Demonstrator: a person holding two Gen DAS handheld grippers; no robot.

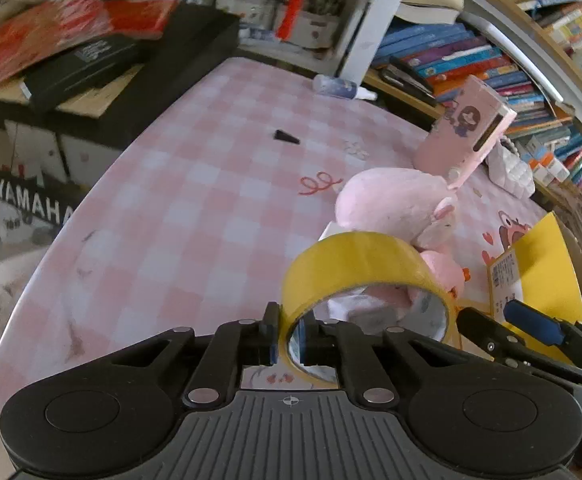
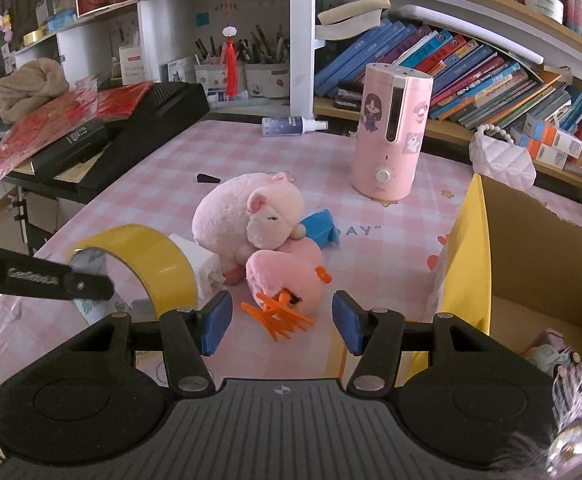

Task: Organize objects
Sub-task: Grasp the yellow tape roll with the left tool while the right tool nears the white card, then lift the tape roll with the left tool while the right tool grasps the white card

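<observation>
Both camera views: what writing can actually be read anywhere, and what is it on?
"YAMAHA": white letters on the black stand left of the table.
"AY"": end of a word printed on the pink checked tablecloth.
Book spines, the yellow box label, the black case and the left gripper lettering: too small or blurred.
</observation>
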